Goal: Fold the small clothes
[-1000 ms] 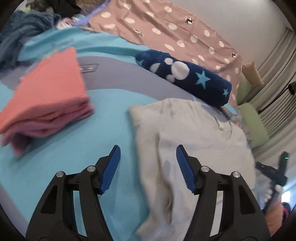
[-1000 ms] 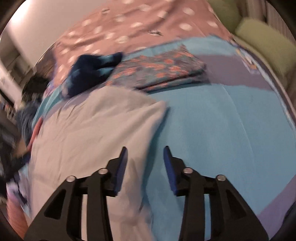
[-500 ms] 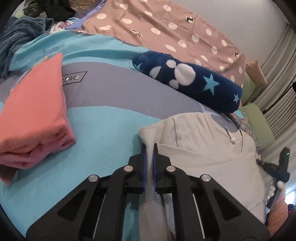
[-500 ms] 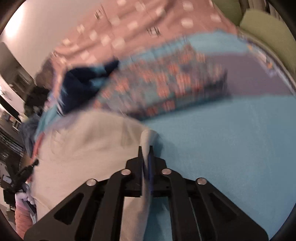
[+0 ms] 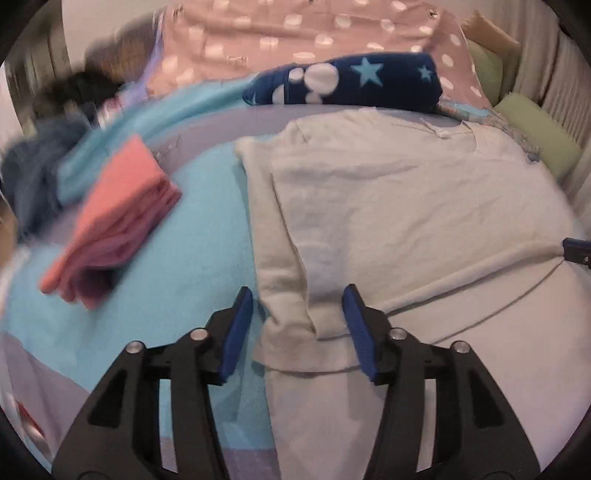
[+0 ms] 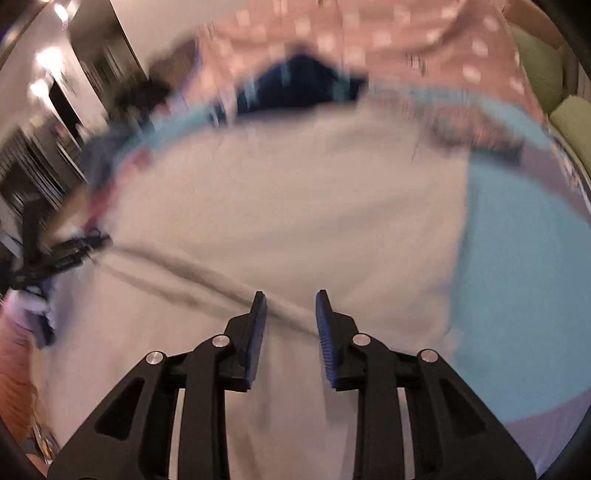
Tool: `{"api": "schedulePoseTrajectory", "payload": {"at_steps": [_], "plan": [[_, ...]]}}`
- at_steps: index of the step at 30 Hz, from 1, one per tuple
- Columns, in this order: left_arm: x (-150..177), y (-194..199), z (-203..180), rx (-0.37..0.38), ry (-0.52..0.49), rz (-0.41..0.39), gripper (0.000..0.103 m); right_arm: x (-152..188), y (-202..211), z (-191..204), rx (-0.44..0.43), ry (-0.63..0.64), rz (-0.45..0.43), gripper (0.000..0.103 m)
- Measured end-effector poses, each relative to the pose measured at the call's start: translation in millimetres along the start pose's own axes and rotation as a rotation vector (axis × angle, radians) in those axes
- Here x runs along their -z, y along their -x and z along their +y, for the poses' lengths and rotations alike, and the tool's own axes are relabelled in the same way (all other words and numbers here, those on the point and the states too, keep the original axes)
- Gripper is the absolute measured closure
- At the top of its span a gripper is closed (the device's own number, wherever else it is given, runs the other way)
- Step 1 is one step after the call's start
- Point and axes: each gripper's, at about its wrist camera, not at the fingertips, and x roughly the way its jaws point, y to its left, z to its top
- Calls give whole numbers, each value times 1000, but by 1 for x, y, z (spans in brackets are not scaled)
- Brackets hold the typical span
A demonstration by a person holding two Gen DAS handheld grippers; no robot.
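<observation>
A cream white garment (image 5: 406, 206) lies spread on the blue bedcover, with one part folded over and a fold edge running across it. It fills the middle of the right wrist view (image 6: 280, 229), which is blurred. My left gripper (image 5: 297, 321) is open, its jaws either side of the garment's near left corner. My right gripper (image 6: 290, 325) is open over the fold edge, holding nothing. Its tip shows at the right edge of the left wrist view (image 5: 578, 251).
A folded coral and pink stack (image 5: 118, 218) lies to the left. A navy star-print bundle (image 5: 351, 83) and a pink polka-dot cover (image 5: 295, 33) lie behind. Green cushions (image 5: 535, 144) sit at the far right. A folded floral garment (image 6: 476, 129) lies behind right.
Both grippers were shut on the garment's corners half a second ago and have since opened and let go. The garment's far part now lies folded towards me.
</observation>
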Motion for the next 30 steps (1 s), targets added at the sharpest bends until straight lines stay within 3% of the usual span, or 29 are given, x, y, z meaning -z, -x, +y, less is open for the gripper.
{"api": "schedulePoseTrajectory", "payload": {"at_steps": [2,5,9,18,21,26,30], "plan": [[0,16,2,-4,31,-1,50,7,12,9,43,28,-16,74],[8,48,18,85,101,-53,51,23,48,10,-6,-6,-49,74],[48,97,46,201,186,-124,39,61,101,-7,-32,-64,-122,71],[161,134,54,396,308,-50,41,170,145,-42,-68,-308,-116,71],[184,143,39,438,294,-17,41,202,155,-43,-93,-373,-117,70],[211,167,11,438,203,5,41,248,174,-41,-155,-449,-140,70],[236,184,10,446,192,20,41,278,186,-30,-178,-444,-140,70]]}}
